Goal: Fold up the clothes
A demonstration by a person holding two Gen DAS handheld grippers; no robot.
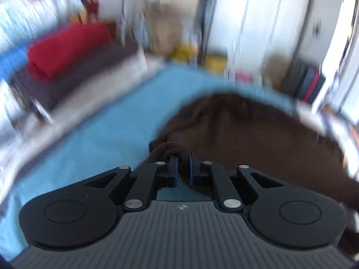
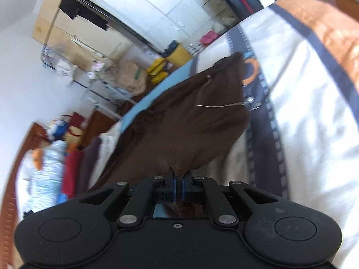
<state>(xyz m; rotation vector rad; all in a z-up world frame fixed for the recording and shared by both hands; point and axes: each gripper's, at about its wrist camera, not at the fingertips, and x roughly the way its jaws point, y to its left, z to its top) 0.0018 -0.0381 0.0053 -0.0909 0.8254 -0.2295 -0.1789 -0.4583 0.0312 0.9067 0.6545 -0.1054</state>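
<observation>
The left gripper (image 1: 184, 168) points forward low over the blue sheet (image 1: 107, 139), its fingers pinched on a bunched edge of the brown garment (image 1: 258, 139), which fills the right half of the frame. The right gripper (image 2: 178, 188) sits tilted, its fingers clamped tight on a fold of the same brown garment (image 2: 179, 121), stretching toward upper centre. A red folded cloth (image 1: 65, 49) lies upper left, blurred; a white patterned duvet (image 2: 303, 116) spreads right.
</observation>
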